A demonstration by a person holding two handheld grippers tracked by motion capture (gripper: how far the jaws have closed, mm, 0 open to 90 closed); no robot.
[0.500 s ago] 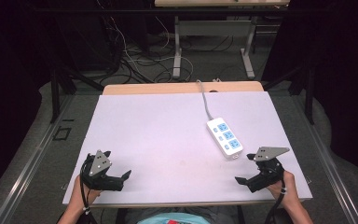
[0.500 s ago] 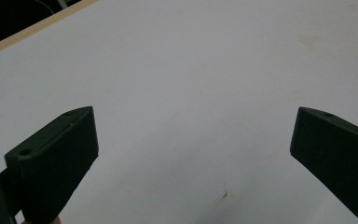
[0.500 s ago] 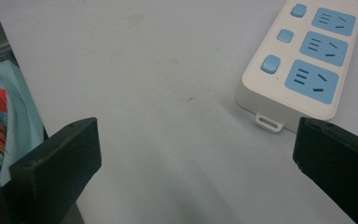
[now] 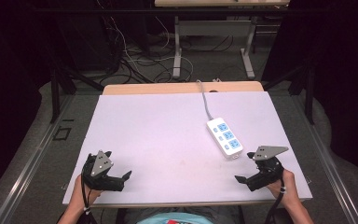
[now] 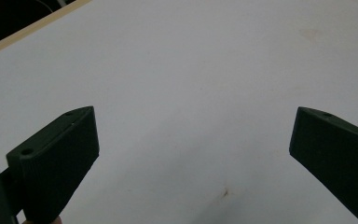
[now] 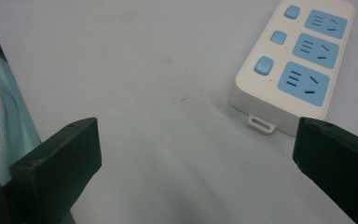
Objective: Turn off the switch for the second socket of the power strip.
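The power strip [image 4: 224, 137] lies flat on the white table [image 4: 158, 140], on the person's right-hand side, near the right gripper [image 4: 248, 169] but not touching it. In the high view its long axis runs diagonally: the end with the grey cable [image 4: 205, 101] points away toward the far edge and slightly left, while the free end with the small hanging tab points toward the person and to the right. Its blue sockets and blue buttons face up. In the right gripper view the power strip [image 6: 292, 65] sits ahead and to the right of the jaws, which stand wide apart with nothing between them. The left gripper [image 4: 121, 176] rests well apart at the near left of the table, its jaws likewise spread wide over bare tabletop and holding nothing. If the strip is what the right hand is after, a good approach would likely turn the gripper so the jaws straddle the narrow width, across the long axis, and come down near the free end, clear of the buttons. Whether the switches are on is too small to tell.
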